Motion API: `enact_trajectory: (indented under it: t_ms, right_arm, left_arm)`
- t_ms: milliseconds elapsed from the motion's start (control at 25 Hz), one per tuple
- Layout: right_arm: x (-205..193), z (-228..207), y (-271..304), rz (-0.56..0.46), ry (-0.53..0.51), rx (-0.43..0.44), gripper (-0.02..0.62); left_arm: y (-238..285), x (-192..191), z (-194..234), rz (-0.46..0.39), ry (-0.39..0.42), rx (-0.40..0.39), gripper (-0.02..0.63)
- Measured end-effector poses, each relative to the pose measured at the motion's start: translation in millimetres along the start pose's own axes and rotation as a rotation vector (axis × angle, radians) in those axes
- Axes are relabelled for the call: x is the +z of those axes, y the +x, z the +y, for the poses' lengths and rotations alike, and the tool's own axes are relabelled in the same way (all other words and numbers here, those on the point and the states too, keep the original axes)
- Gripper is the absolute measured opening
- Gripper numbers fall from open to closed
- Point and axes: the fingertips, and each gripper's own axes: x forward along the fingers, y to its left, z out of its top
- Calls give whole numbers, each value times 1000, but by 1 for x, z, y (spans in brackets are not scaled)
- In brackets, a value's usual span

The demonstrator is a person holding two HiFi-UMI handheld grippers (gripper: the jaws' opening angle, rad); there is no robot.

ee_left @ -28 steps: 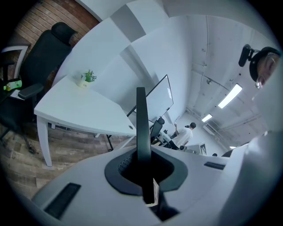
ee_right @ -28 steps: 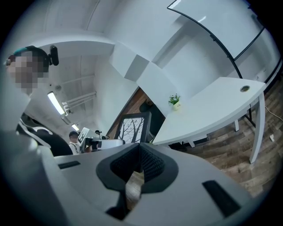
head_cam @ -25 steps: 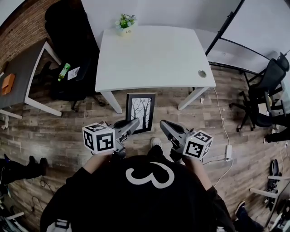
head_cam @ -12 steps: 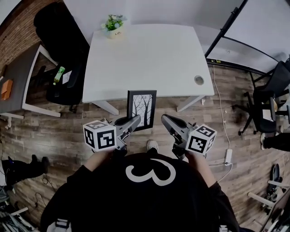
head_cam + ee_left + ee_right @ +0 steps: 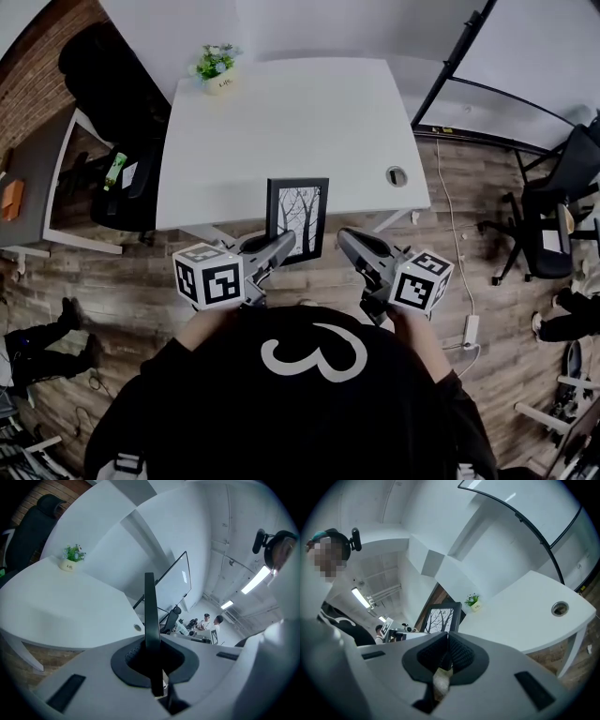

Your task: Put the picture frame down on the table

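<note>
The black picture frame (image 5: 297, 218) with a bare-trees print stands upright in the head view, its top over the near edge of the white table (image 5: 281, 122). My left gripper (image 5: 284, 246) is shut on the frame's lower left edge. In the left gripper view the frame (image 5: 150, 616) shows edge-on, clamped between the jaws of that gripper (image 5: 152, 653). My right gripper (image 5: 345, 237) is shut, holds nothing, and sits just right of the frame. The right gripper view shows its jaws pressed together (image 5: 446, 644) and the frame (image 5: 443, 618) beyond them.
A small potted plant (image 5: 216, 67) stands at the table's far left corner. A cable hole (image 5: 397, 175) is near its right front corner. A black chair (image 5: 112, 84) and a grey desk (image 5: 28, 187) are to the left. An office chair (image 5: 562, 187) is to the right. The floor is wood.
The person has stepped toward the table. The frame, still in the left gripper, has gone from over the floor to over the table's near edge. The right gripper moved along beside it.
</note>
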Motion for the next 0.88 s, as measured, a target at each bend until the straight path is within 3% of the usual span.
enact_trajectory:
  t_ms: [240,520,880]
  right_arm:
    - [-8,-8,-4,12,-18,-35,25]
    - [4,-22,13,31,12,-17,25]
    - [25,-38,58,51,41,-54,24]
  left_arm:
    - [2,-5,7,0,-1,-5,29]
    - [12,13,19,1,-42,8,28]
    - [16,50,60,17,-71,0,28]
